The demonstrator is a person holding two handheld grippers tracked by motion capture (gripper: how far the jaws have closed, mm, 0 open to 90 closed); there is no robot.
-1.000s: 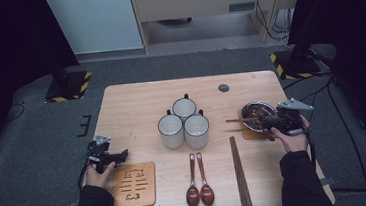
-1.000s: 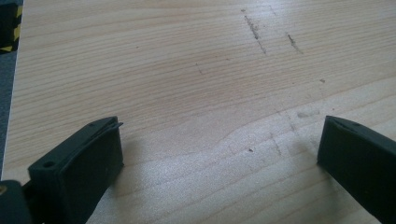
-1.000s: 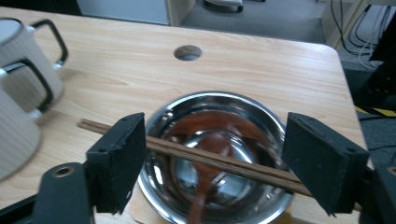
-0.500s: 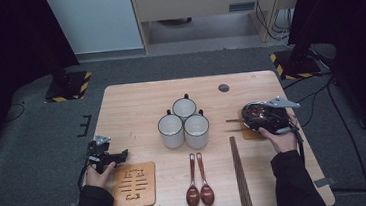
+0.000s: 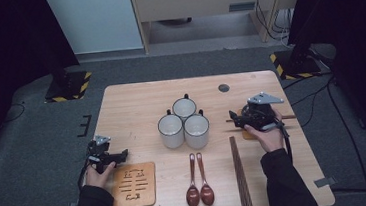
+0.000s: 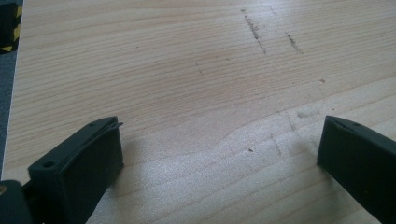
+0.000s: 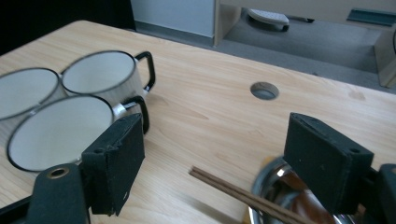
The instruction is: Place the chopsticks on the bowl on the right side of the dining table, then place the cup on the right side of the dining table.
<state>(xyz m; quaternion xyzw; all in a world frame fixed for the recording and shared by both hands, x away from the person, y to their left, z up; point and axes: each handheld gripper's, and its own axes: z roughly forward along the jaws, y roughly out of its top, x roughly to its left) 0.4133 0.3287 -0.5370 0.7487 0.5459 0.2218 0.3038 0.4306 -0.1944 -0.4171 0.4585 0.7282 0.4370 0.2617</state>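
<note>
We see the table point(image 5: 135, 99) with bare wood along its far and left edges; three white enamel mugs point(image 5: 184, 123) cluster at its centre. Near its front edge lie a wooden trivet point(image 5: 134, 185), two wooden spoons point(image 5: 199, 182) and a pair of chopsticks point(image 5: 240, 170). Our right gripper point(image 5: 236, 119) hangs near the right edge, level, pointing left toward the mugs. Its fingers point(image 7: 116, 163) stand wide apart and hold nothing. Just below them sits a metal bowl point(image 7: 268, 186) with dark chopsticks point(image 7: 243, 196) laid across its rim, apart from both fingers. Our left gripper point(image 5: 120, 155) rests at the left edge beside the trivet, fingers point(image 6: 88, 158) wide open over bare wood.
</note>
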